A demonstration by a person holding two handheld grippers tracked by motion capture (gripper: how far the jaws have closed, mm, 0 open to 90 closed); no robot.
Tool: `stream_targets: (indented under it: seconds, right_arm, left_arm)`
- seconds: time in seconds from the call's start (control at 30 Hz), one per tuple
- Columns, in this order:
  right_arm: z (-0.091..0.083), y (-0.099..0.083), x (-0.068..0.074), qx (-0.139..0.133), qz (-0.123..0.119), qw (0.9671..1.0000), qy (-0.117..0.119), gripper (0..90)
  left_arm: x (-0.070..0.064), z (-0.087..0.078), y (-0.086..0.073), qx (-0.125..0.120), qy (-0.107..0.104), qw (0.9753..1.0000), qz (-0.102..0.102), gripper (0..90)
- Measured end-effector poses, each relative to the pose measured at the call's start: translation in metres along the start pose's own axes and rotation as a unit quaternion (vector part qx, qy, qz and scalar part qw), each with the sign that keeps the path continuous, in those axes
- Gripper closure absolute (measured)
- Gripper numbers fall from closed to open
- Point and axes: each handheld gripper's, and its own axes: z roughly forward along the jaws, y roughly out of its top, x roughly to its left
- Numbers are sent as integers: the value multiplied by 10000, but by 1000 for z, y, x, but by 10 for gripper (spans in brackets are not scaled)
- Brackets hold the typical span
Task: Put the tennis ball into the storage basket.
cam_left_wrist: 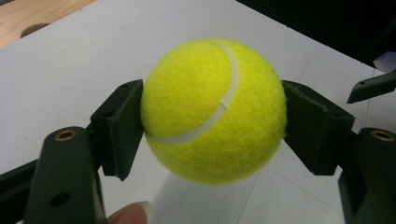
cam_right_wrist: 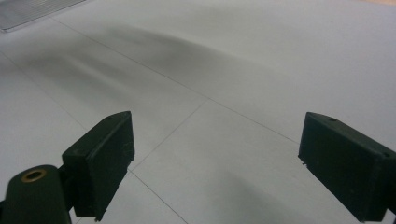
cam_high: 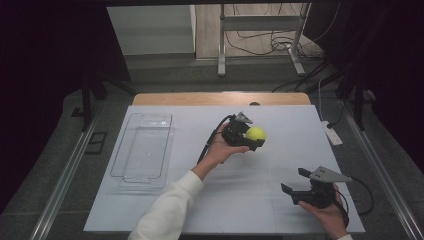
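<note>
A yellow-green tennis ball (cam_high: pixel 255 133) is held above the middle of the white table sheet (cam_high: pixel 270 165) by my left gripper (cam_high: pixel 251 138), which is shut on it. In the left gripper view the ball (cam_left_wrist: pixel 213 105) sits squeezed between both black pads (cam_left_wrist: pixel 122 123), lifted off the sheet with its shadow below. My right gripper (cam_high: pixel 295 182) hovers near the front right of the table, open, with nothing between its jaws. In the right gripper view, bare white sheet (cam_right_wrist: pixel 210 93) lies beyond that gripper (cam_right_wrist: pixel 215 163).
A clear plastic tray (cam_high: pixel 144 150) lies at the left of the sheet, empty. A wooden table edge (cam_high: pixel 220 98) runs along the back. A white power strip (cam_high: pixel 332 134) lies off the right side. Metal stand legs (cam_high: pixel 222 60) and cables are on the floor behind.
</note>
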Motion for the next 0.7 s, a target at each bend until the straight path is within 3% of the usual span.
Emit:
stream_targets:
  seconds: [0.7]
  right_arm:
    - [0,0,0,8,-9,10000,-14,109]
  left_arm:
    - [-3,-17,-9,-135,-3,9999,44,276]
